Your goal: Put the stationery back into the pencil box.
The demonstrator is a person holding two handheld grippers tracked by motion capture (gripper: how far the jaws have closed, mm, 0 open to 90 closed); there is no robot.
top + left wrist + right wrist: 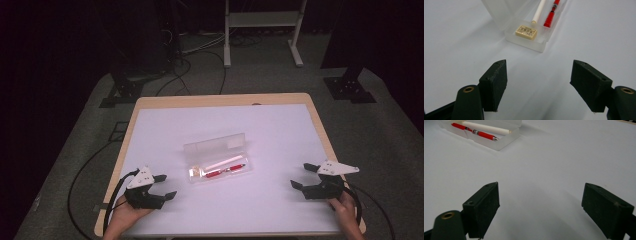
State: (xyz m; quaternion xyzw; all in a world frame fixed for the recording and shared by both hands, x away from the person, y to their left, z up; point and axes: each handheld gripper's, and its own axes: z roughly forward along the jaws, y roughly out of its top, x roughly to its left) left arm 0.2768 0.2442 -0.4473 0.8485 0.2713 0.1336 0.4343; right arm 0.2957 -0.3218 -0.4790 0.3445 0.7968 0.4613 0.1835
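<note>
I see both my left gripper [167, 186] and right gripper [301, 175] wide open, holding nothing. The open pencil case [218, 157] lies between them, well apart from each.

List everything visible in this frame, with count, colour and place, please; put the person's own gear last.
pencil case: one, clear plastic, lid open, mid-table
red pen: one, red, lying in the case
white stick: one, white, in the case beside the pen
eraser: one, cream, at one end of the case
table: one, white top with wooden edge
metal frame: one, white, on the floor beyond the table
stand bases: two, black, on the floor left and right of the table's far end
cables: several, black and white, on the floor
left gripper: one, black, open, near left corner
right gripper: one, black, open, near right corner
</note>
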